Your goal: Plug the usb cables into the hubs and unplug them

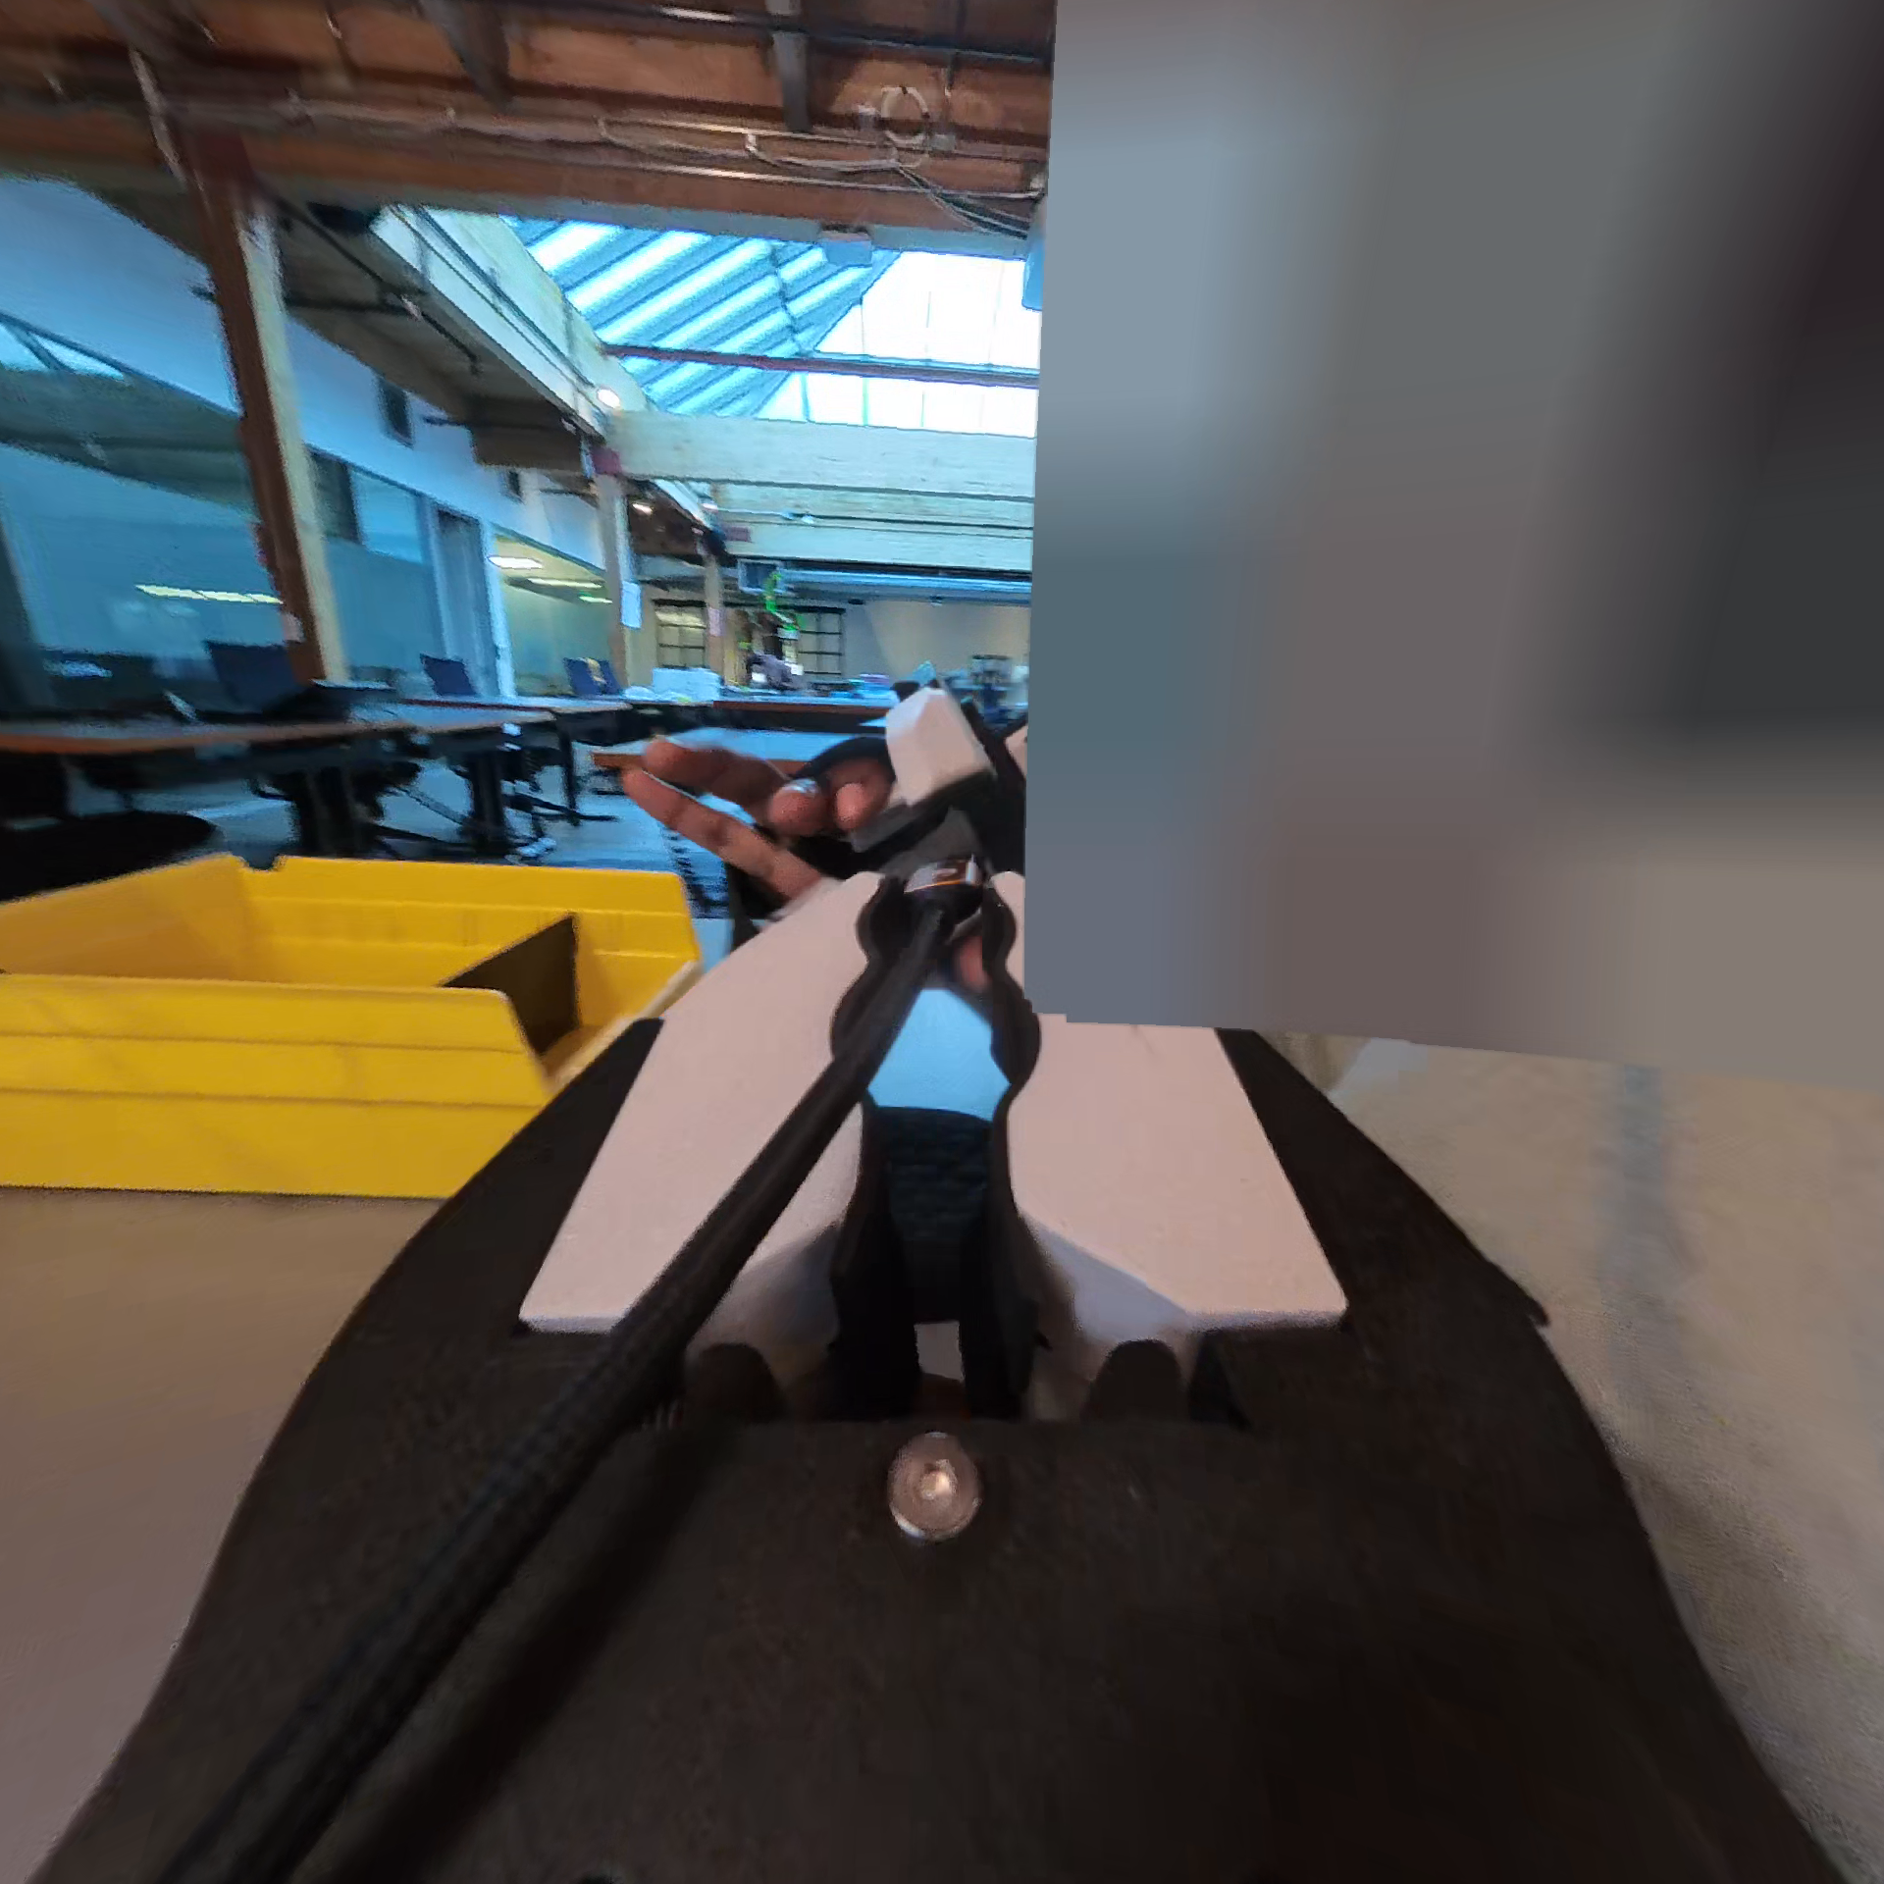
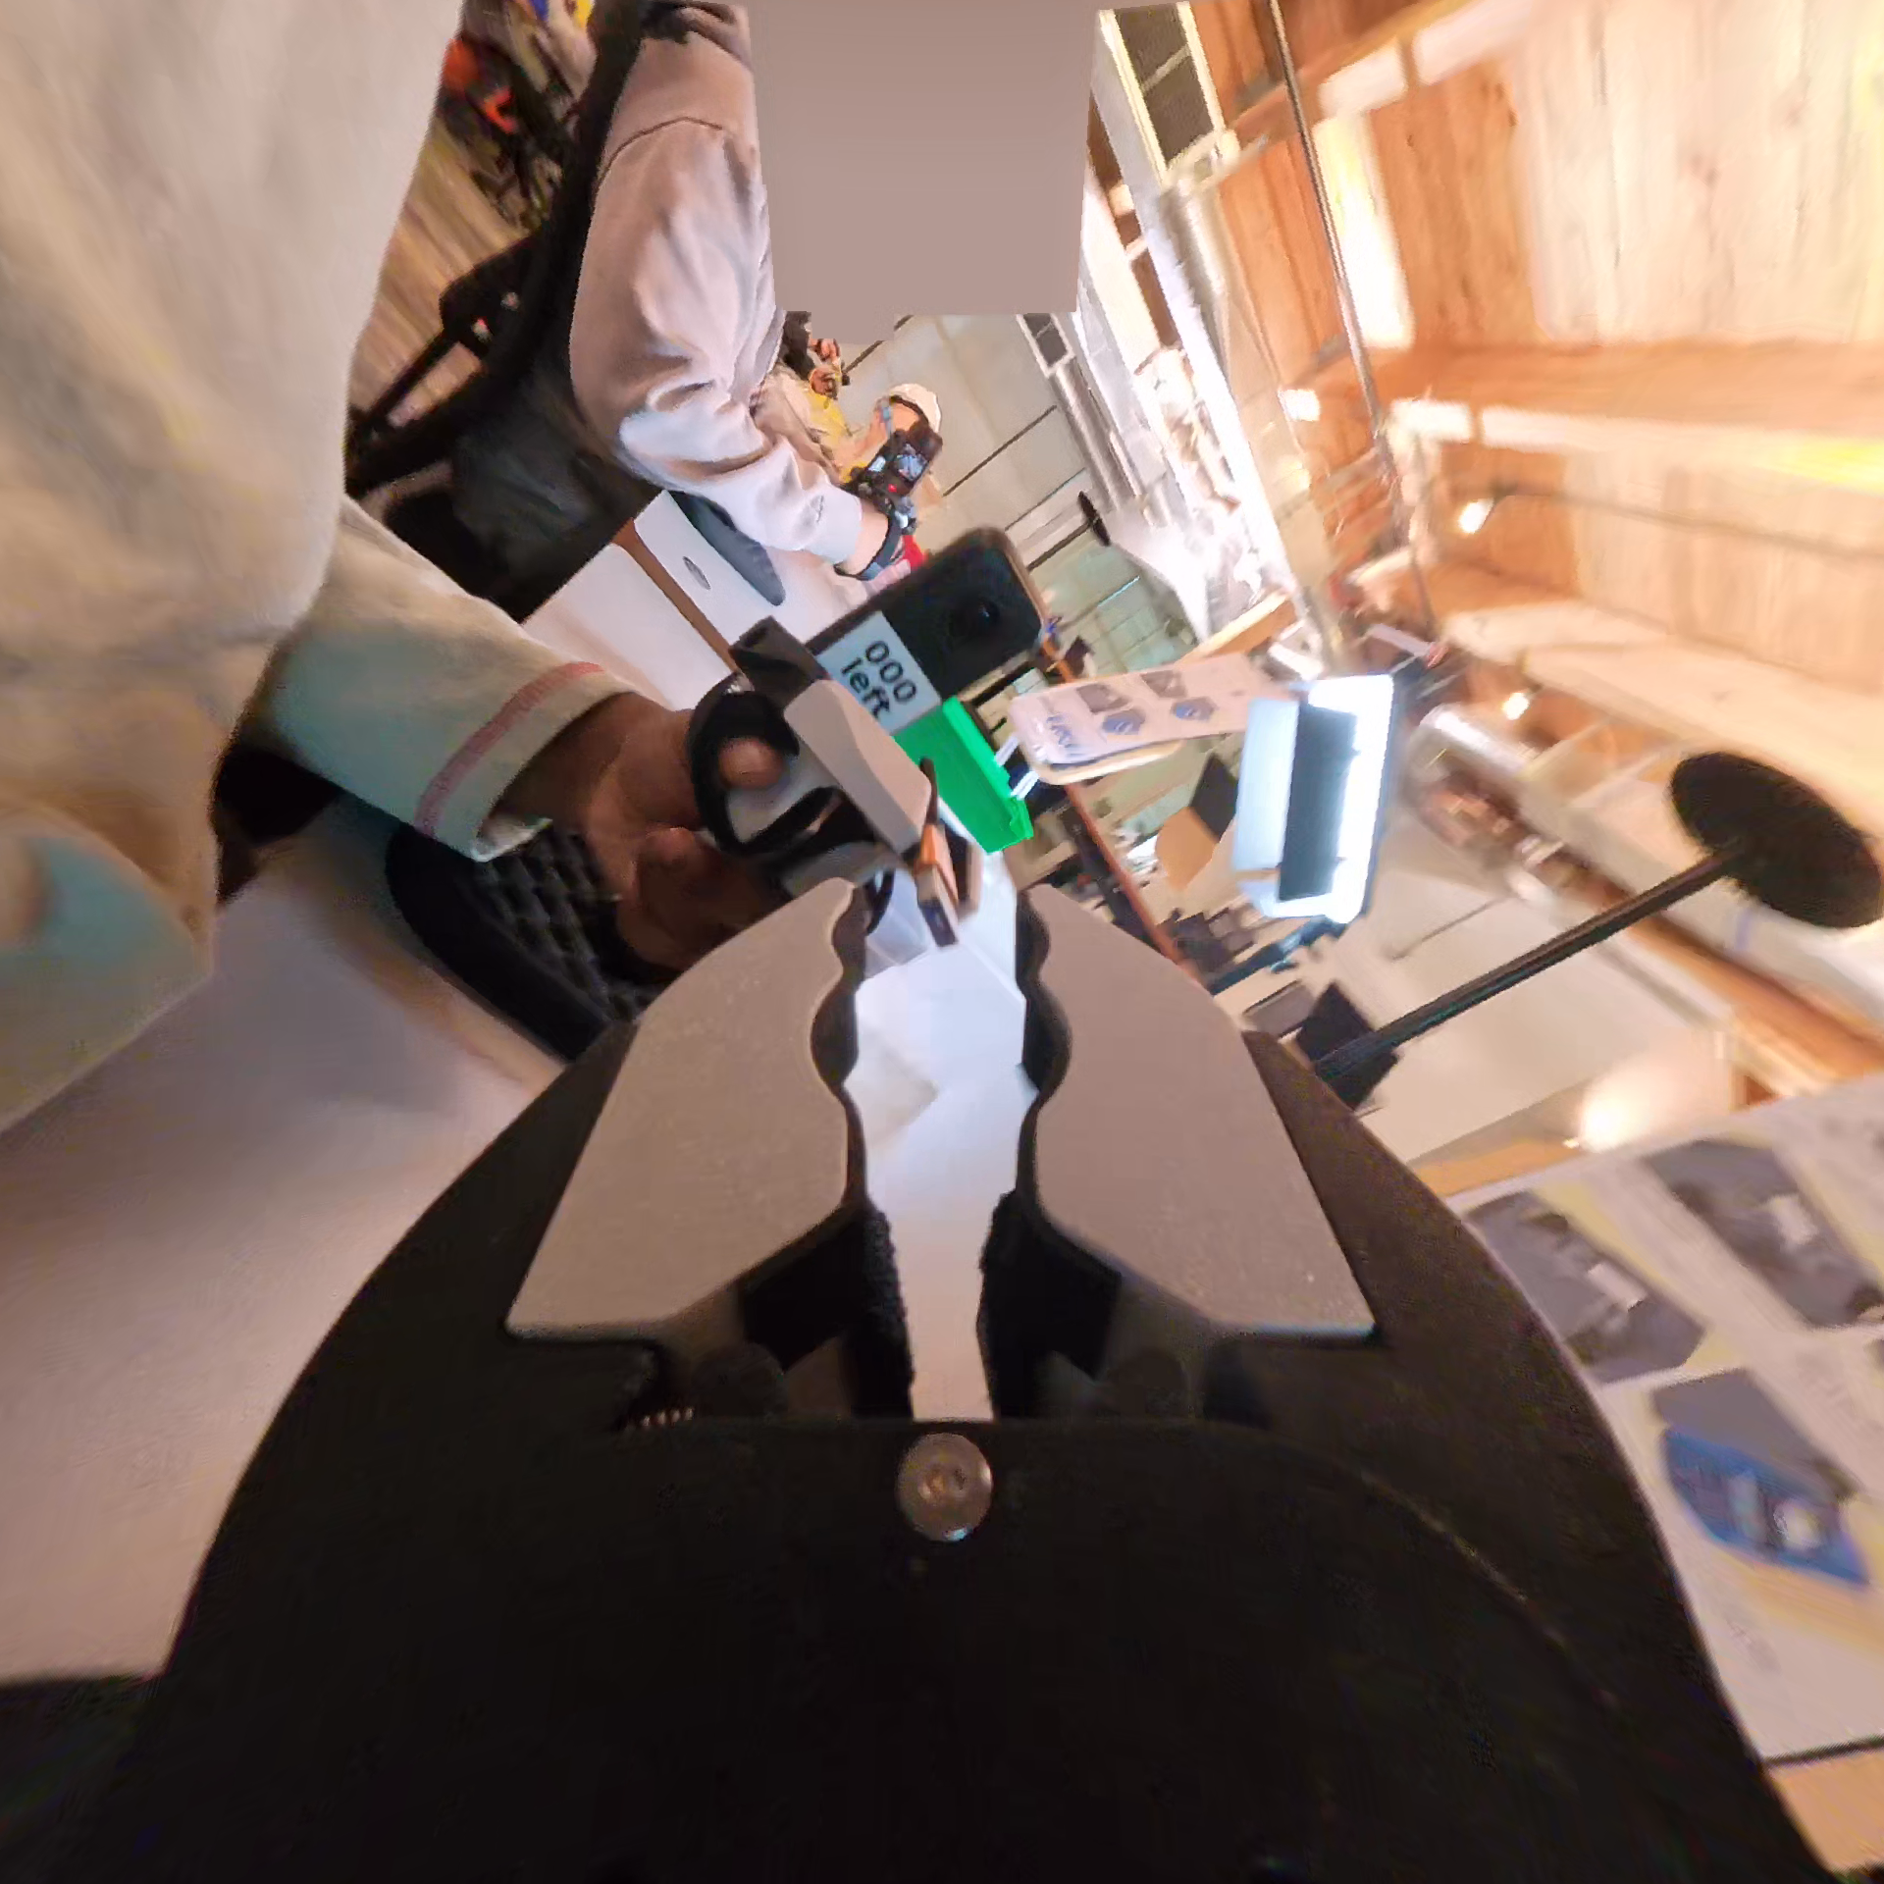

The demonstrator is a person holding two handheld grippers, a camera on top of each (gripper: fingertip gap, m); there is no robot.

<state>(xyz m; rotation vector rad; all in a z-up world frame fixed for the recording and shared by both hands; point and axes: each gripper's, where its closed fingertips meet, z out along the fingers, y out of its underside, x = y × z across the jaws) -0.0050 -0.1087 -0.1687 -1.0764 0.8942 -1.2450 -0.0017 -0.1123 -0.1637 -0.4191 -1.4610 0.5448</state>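
In the left wrist view my left gripper (image 1: pixel 943 918) is shut on a black braided USB cable (image 1: pixel 714 1203). The cable runs up from the lower left, and its plug (image 1: pixel 943 875) sticks out past the fingertips. Just beyond it is the right gripper (image 1: pixel 928 749), held in a hand (image 1: pixel 734 805). In the right wrist view my right gripper (image 2: pixel 938 918) is open and empty. The left gripper (image 2: pixel 907 826) points toward it, with the plug's tip (image 2: pixel 940 907) close to my left finger (image 2: pixel 734 1101). No hub is in view.
A yellow bin (image 1: pixel 306 1019) stands on the grey table (image 1: pixel 153 1376) to the left. Printed sheets (image 2: pixel 1733 1376) lie at the right. A person in a light hoodie (image 2: pixel 693 306) stands behind. A bright lamp panel (image 2: pixel 1315 785) and a black round stand (image 2: pixel 1774 846) are farther off.
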